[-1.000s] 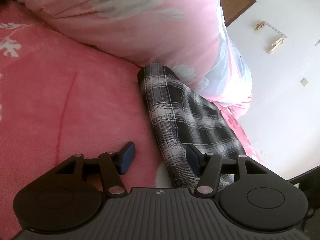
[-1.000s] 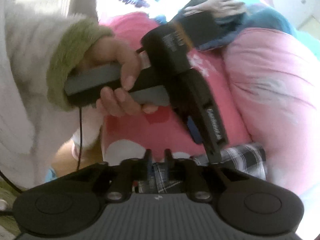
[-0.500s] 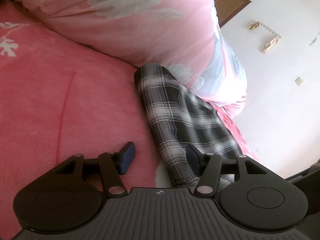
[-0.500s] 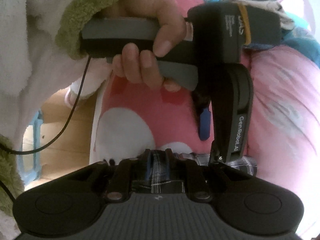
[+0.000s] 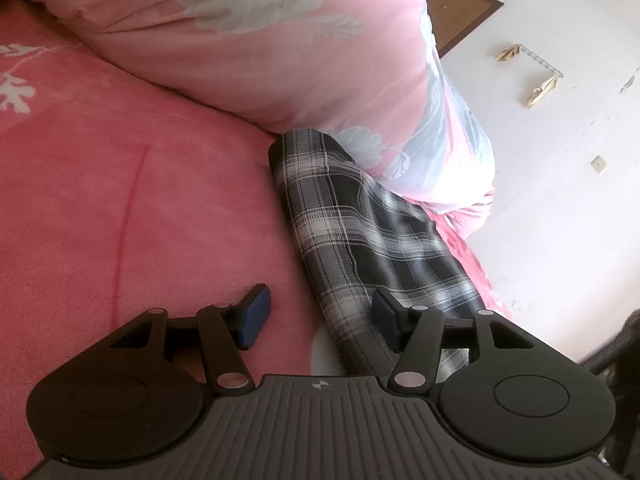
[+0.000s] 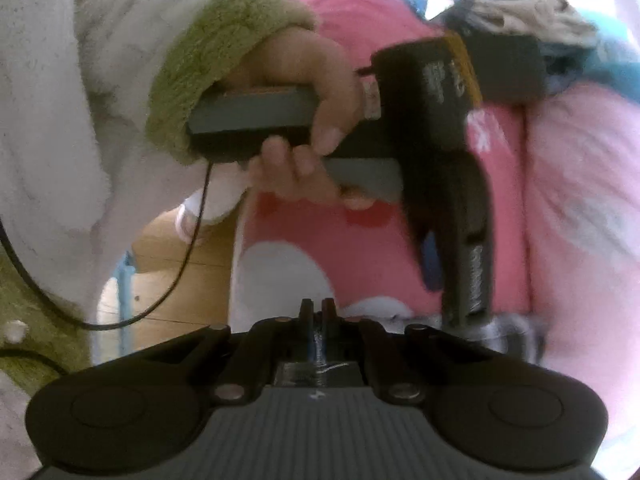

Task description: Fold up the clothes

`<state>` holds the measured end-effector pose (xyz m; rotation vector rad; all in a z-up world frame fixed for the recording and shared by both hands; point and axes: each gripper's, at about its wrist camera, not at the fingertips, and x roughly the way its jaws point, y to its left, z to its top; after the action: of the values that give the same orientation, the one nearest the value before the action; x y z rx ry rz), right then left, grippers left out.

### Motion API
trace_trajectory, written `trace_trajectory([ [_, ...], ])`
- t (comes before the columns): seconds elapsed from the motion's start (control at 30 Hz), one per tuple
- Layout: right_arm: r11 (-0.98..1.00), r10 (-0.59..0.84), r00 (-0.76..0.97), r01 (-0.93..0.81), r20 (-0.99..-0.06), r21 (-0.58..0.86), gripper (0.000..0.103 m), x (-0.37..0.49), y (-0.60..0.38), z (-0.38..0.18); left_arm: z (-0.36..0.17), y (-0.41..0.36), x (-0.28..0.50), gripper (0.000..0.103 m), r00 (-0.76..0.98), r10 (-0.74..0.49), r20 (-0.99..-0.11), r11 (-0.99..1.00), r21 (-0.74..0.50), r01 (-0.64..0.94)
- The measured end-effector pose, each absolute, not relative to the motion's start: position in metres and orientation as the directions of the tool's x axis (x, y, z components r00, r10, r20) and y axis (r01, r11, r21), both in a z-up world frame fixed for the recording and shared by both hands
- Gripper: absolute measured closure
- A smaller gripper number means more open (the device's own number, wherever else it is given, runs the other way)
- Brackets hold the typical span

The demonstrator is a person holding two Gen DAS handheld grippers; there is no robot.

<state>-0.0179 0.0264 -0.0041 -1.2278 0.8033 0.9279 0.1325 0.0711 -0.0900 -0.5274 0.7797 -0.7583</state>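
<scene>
Folded plaid garment (image 5: 360, 232) on pink bedding (image 5: 140, 208)

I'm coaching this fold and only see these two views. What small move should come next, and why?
Probably lift the right claw a little to raise its pinched edge. It is shut on the plaid garment, which lies narrow on the pink bedspread, while the left claw is open over the garment's near end, its pads not pressing on it.

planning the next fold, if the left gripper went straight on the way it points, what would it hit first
Probably the plaid garment just ahead of the open left gripper, then the pink quilt behind it; depth is uncertain.
</scene>
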Motion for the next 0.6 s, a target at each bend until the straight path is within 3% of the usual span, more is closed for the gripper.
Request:
trace_trajectory([
  [0.07,0.139,0.155,0.37,-0.926,-0.916,-0.351,0.1,-0.014,0.024,-0.003,-0.089,0.07,0.132,0.047,0.477,-0.767,-0.429,0.625,-0.668,0.404],
  [0.17,0.065,0.145,0.383,-0.924,-0.912,-0.378,0.101,-0.027,0.018,-0.013,-0.087,0.068,0.132,0.047,0.479,-0.766,-0.43,0.627,-0.667,0.403],
  [0.27,0.206,0.19,0.372,-0.92,-0.909,-0.333,0.1,-0.011,0.017,0.005,-0.086,0.066,0.132,0.047,0.481,-0.761,-0.435,0.632,-0.662,0.403],
  [0.37,0.119,0.163,0.377,-0.925,-0.912,-0.361,0.101,-0.027,0.013,-0.009,-0.086,0.066,0.132,0.047,0.484,-0.757,-0.439,0.639,-0.655,0.405],
  [0.5,0.242,0.215,0.364,-0.919,-0.906,-0.312,0.1,-0.017,0.01,0.005,-0.085,0.065,0.132,0.047,0.489,-0.749,-0.447,0.647,-0.65,0.398],
  [0.6,0.193,0.228,0.313,-0.943,-0.922,-0.272,0.102,-0.04,0.009,-0.007,-0.083,0.063,0.132,0.047,0.49,-0.742,-0.456,0.656,-0.645,0.392],
])
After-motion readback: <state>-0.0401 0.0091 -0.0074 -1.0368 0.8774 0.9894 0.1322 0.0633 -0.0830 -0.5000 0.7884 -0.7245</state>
